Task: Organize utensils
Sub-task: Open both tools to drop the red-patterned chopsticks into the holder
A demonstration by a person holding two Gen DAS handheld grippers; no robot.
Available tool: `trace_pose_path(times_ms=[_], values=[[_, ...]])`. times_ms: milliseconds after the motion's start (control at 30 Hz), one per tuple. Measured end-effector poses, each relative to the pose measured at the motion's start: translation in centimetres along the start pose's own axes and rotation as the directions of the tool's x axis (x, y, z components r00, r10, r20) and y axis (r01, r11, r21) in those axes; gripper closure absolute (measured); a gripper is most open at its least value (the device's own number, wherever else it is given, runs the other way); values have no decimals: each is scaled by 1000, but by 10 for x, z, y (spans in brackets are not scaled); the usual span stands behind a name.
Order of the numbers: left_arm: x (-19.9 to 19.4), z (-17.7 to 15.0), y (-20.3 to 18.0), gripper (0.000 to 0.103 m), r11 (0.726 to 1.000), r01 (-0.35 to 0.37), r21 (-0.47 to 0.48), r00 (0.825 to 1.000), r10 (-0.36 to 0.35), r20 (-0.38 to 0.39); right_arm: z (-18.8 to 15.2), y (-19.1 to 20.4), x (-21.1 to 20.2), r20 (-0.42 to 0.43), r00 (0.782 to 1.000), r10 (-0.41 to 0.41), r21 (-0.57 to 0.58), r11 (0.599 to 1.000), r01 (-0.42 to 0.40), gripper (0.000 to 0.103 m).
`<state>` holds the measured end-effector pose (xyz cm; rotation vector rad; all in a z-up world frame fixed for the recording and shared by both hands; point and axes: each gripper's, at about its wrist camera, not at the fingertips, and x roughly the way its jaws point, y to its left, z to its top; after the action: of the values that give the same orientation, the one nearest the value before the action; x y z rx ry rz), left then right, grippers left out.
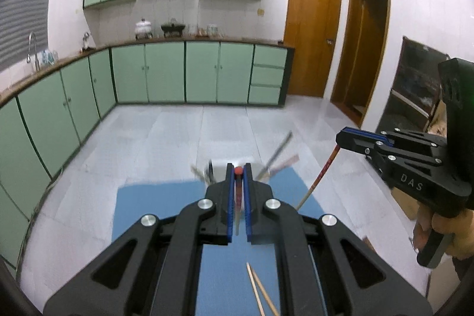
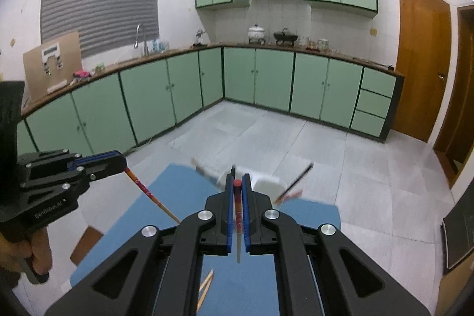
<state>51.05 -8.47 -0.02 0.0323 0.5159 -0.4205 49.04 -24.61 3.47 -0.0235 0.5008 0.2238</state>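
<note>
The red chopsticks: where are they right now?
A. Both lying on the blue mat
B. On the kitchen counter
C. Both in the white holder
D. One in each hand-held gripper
D: the left hand-held gripper pinches one red chopstick, and the right hand-held gripper pinches the other red chopstick.

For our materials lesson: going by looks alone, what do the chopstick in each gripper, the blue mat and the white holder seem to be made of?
Chopstick in the left gripper and chopstick in the right gripper: likely lacquered wood or bamboo, with red caps, red pattern and pale bare tips. Blue mat: flat and matte, perhaps rubber or foam. White holder: smooth and white, plastic or ceramic; too blurred to tell.
</note>
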Motion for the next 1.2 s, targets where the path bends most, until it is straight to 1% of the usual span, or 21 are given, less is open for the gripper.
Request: trace_pose_path(times_ms=[167, 300, 400, 500, 667, 800, 867, 933, 1000, 1033, 1067, 1133, 1167, 1200], values=[[19, 47, -1, 98, 1000, -25, 0, 997, 24, 69, 46, -16, 19, 46, 998, -30, 13, 999, 29, 98], [44, 73, -4, 98, 999, -48, 4, 995, 48, 90, 65, -25, 44, 61, 997, -45, 15, 999, 45, 98], [70, 81, -7, 98, 997, -74, 23, 994, 72, 87, 68, -33, 70, 56, 997, -58, 14, 998, 57, 98], [103, 77, -5, 98, 996, -90, 30, 995, 88, 56, 60, -40, 101, 34, 997, -67, 15, 998, 67, 98], [156, 48, 2, 98, 995, -96, 27, 995, 96, -26, 32, -53, 154, -35, 996, -76, 33, 996, 77, 98], [181, 28, 12, 98, 995, -100, 22, 992, 101, -76, 13, -61, 182, -85, 994, -71, 43, 996, 75, 97], [184, 21, 15, 97, 994, -105, 28, 991, 107, -86, 9, -65, 183, -82, 995, -64, 54, 996, 69, 95], [179, 18, 17, 96, 994, -104, 33, 991, 106, -85, 7, -67, 177, -70, 996, -60, 62, 996, 64, 92], [168, 18, 19, 89, 994, -105, 40, 991, 108, -73, 8, -69, 163, -49, 997, -55, 69, 996, 58, 89], [159, 19, 19, 80, 993, -113, 45, 992, 115, -60, 10, -69, 155, -36, 998, -54, 70, 996, 56, 87], [150, 20, 19, 75, 992, -117, 48, 992, 120, -45, 10, -68, 147, -26, 998, -53, 68, 996, 55, 87], [128, 18, 18, 71, 991, -123, 50, 992, 124, -17, 10, -64, 127, 3, 999, -51, 63, 997, 50, 86], [114, 15, 18, 67, 992, -117, 44, 993, 117, -4, 6, -60, 113, 18, 999, -48, 58, 997, 47, 86], [103, 13, 18, 65, 993, -115, 40, 993, 115, 5, 0, -56, 96, 41, 998, -49, 55, 997, 47, 85]])
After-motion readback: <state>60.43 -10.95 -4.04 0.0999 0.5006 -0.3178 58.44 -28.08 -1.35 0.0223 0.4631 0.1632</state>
